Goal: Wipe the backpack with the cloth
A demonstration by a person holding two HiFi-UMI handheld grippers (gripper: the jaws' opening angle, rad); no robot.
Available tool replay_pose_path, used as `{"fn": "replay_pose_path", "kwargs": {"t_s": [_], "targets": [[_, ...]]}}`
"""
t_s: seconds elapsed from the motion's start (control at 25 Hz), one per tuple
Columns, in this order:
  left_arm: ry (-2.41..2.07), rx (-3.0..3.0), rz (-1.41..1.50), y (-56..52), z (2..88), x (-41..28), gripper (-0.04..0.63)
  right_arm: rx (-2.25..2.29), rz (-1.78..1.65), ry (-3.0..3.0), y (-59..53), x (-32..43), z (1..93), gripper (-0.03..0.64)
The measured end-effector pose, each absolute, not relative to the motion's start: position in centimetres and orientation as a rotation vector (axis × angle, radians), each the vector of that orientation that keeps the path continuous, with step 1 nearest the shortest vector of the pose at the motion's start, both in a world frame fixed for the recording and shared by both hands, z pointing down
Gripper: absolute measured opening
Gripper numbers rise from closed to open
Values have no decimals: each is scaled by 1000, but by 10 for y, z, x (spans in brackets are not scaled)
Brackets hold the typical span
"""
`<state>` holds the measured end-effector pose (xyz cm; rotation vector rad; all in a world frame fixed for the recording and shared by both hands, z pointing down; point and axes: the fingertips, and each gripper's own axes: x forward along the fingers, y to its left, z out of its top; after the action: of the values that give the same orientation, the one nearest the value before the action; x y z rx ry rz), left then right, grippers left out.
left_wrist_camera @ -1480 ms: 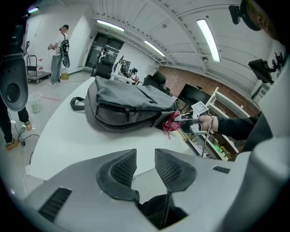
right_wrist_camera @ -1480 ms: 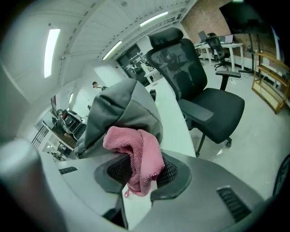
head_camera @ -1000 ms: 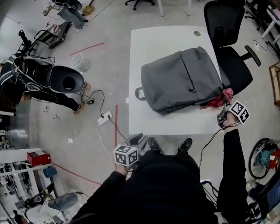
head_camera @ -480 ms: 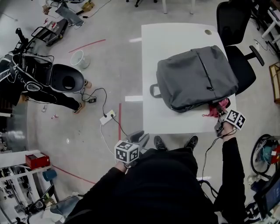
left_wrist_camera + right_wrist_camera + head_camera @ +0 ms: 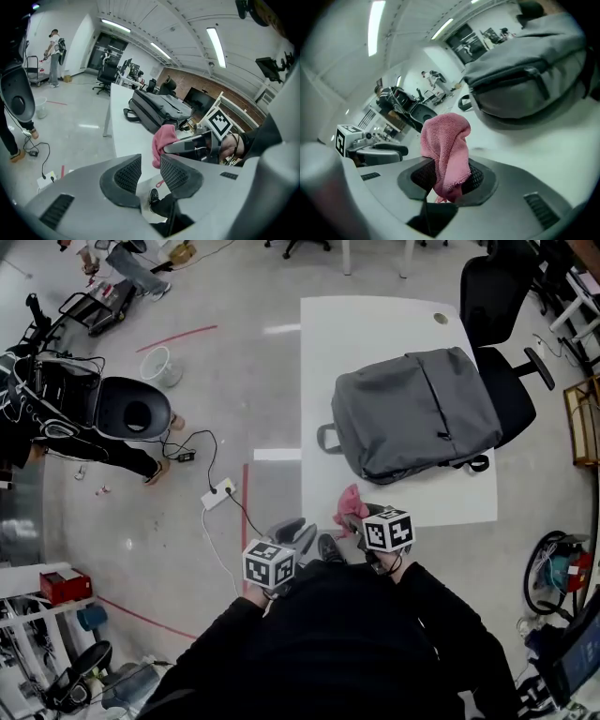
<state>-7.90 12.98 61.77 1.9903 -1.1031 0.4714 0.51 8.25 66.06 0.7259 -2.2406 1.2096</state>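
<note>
Here the right gripper (image 5: 447, 174) has its jaws closed on the pink cloth (image 5: 446, 140), which is pinched between the pads and stands up above them in a bunched fold; in the head view this gripper sits low in the centre of the frame, holding the cloth over the near left corner of the white table (image 5: 375, 334); whether the cloth touches the tabletop cannot be told; the grey backpack (image 5: 417, 413) lies flat on the table in the upper right of the frame, its top handle pointing left, apart from the cloth; the left gripper (image 5: 151, 171) is just left of the right one, off the table's corner, its jaws partly apart with nothing between the pads; a black office chair (image 5: 506, 362) stands just right of the backpack.
</note>
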Motion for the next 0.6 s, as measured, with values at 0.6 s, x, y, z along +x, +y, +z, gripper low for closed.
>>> {"fn": "replay_pose_path", "kwargs": {"t_s": [0.6], "targets": [[-1354, 2021, 456, 109, 588, 22, 144, 941, 1314, -2110, 4, 218, 661, 114]]}}
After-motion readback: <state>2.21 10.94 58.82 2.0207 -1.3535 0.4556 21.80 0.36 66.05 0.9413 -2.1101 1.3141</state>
